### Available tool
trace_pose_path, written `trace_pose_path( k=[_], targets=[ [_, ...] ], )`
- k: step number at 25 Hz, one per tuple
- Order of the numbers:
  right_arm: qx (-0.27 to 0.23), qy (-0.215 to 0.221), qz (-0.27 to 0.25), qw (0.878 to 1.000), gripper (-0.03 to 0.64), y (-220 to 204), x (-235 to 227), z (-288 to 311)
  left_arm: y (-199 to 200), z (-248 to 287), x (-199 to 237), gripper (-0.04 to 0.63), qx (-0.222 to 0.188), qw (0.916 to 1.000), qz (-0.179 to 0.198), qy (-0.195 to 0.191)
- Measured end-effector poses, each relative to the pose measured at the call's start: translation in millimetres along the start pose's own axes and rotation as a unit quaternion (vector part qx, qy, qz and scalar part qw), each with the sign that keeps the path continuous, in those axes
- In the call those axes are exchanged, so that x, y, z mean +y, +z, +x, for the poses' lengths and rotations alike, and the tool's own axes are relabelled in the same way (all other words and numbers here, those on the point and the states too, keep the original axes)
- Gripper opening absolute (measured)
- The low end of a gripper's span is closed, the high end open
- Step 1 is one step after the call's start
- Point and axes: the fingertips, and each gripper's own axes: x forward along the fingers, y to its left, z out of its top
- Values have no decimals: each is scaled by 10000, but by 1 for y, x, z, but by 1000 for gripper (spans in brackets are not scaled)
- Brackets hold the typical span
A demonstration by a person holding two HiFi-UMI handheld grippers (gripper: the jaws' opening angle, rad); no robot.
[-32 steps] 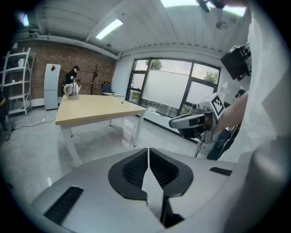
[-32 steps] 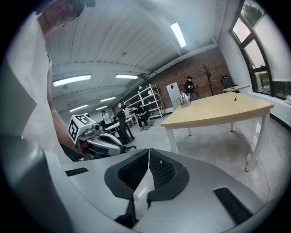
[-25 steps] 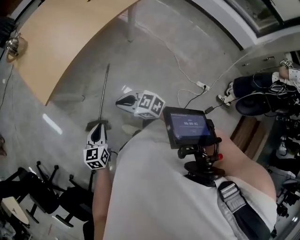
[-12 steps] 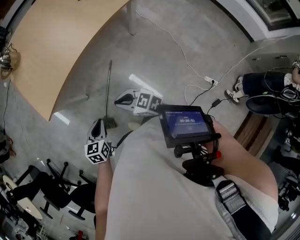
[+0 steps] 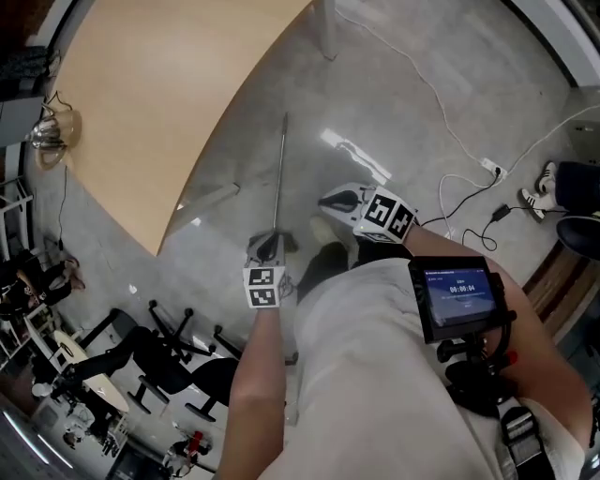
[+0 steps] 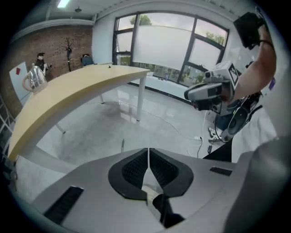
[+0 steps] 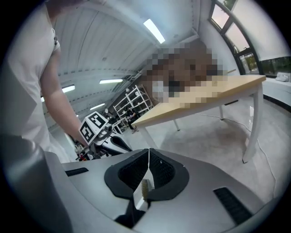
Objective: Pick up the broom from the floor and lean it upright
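Note:
The broom lies flat on the grey floor, its thin metal handle (image 5: 281, 173) running away from me and its small brush head (image 5: 284, 246) nearest me. My left gripper (image 5: 265, 246) hovers over the brush end, jaws shut and empty; in the left gripper view (image 6: 148, 154) the handle's far end (image 6: 122, 144) shows just above the jaws. My right gripper (image 5: 330, 200) hangs a little right of the broom, also shut and empty. In the right gripper view (image 7: 148, 157) bristles (image 7: 145, 187) show below the jaws, and the left gripper (image 7: 103, 133) is at the left.
A long tan table (image 5: 159, 112) curves along the left, with a white leg (image 5: 328, 28) at the top and a kettle (image 5: 52, 131) on it. White cables and a power strip (image 5: 489, 169) lie at the right. Black office chairs (image 5: 159, 356) crowd the lower left.
Both grippers have sunk toward the floor and the head view has tipped forward over them. The left gripper has stayed above the broom's brush end. Both jaws have stayed shut.

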Motion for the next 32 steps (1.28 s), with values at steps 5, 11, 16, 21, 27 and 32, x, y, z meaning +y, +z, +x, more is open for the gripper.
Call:
trace_pose_path(
  k=[5,11,16,21,27,32],
  targets=[
    [95,-531,334,9980,18,-43,-34,-8,-29,48,-8,18,545,9978,253,-282],
    [-41,-985,794,9920,18,-111,-80,8,-68,120,33,17,954,9908,874,-389],
    [-124,-1135,964,9888,18,-167,-123,24,-117,198,66,11,1171,9880,896,-452],
    [-147,-1188,1100,9867,18,-223,-174,37,-149,277,97,11,1258,9907,429,-292],
    [75,-1252,895,9881,18,-278,-252,51,-174,369,120,11,1257,9911,337,-264],
    [138,-1288,732,9889,18,-297,-279,55,-199,423,131,12,1378,9879,660,-278]
  ],
)
